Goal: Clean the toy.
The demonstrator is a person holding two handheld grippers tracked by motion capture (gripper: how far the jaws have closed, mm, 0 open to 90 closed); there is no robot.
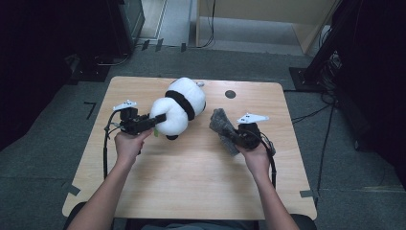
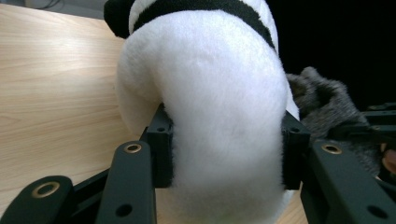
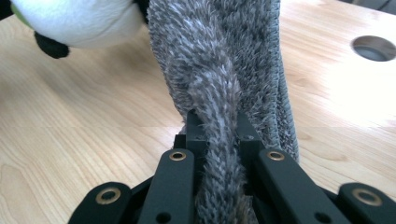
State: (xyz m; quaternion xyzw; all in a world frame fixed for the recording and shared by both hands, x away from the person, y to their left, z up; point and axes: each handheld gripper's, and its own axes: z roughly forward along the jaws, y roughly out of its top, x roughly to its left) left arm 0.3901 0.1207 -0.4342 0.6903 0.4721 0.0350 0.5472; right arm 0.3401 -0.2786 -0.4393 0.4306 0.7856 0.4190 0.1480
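The wooden table [image 1: 191, 177] carries everything. On its far half lies the plush panda [image 1: 179, 108], and my left gripper [image 1: 155, 120] squeezes a rounded white part of it between widely set jaws. Just to its right, apart from it, my right gripper [image 1: 229, 136] pinches a fold of the grey fuzzy cloth [image 1: 221, 125], jaws nearly together. I judge the soft stuffing could bulge out of the left grip if I lift fast, and the thin pinch of cloth could slide free under a tug.
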